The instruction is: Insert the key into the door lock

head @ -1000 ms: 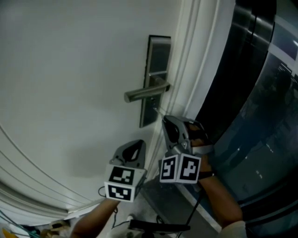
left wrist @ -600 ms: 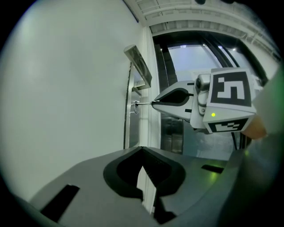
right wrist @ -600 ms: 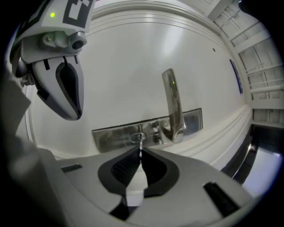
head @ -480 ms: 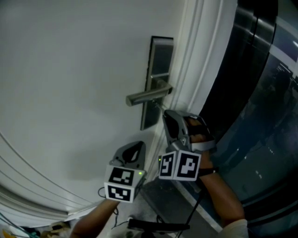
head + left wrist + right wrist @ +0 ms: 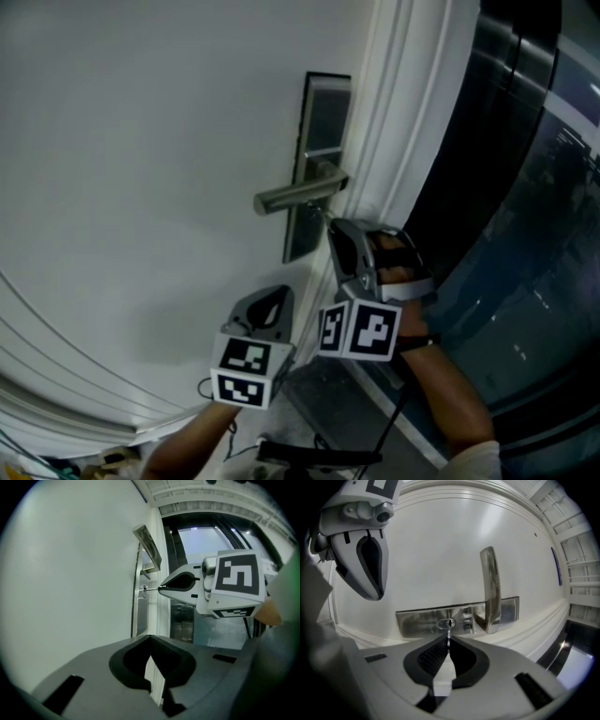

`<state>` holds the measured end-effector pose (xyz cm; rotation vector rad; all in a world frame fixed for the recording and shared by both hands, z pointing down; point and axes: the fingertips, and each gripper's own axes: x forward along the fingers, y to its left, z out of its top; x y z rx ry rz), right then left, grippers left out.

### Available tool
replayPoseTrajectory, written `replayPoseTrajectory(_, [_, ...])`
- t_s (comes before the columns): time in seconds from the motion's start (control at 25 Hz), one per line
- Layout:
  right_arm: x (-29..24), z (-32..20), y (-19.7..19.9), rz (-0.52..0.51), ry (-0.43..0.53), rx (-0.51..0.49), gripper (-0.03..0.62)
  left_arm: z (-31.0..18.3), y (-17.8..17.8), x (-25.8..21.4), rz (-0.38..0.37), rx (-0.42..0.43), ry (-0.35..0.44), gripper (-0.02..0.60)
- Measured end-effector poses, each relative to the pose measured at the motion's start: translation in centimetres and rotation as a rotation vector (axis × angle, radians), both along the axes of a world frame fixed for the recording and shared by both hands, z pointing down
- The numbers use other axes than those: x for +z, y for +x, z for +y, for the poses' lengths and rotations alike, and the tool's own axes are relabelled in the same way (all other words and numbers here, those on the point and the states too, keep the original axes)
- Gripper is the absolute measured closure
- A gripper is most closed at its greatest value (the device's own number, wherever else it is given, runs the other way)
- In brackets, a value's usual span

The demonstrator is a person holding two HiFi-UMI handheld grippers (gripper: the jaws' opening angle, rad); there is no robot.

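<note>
Right gripper (image 5: 448, 640) clamped on key (image 5: 449, 632), tip at keyhole (image 5: 446, 623) in door lock plate (image 5: 415, 622). Left gripper (image 5: 149, 636) closed, empty, near door (image 5: 141, 169).

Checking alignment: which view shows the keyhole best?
The right gripper view: the keyhole faces it squarely, with the key tip at it. The left gripper view shows it edge-on and tiny; the head view barely shows it.
</note>
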<state>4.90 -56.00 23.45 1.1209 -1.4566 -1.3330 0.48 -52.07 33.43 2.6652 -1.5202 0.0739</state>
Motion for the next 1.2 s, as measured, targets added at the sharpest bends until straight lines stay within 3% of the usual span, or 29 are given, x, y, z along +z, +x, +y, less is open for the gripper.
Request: replayPoseTrajectory(1.2, [-0.2,-1.4,-1.1,0.029,0.015,0.014,0.574,0.8,-0.7,0.6,0.005,-0.030,-0.015,0.578])
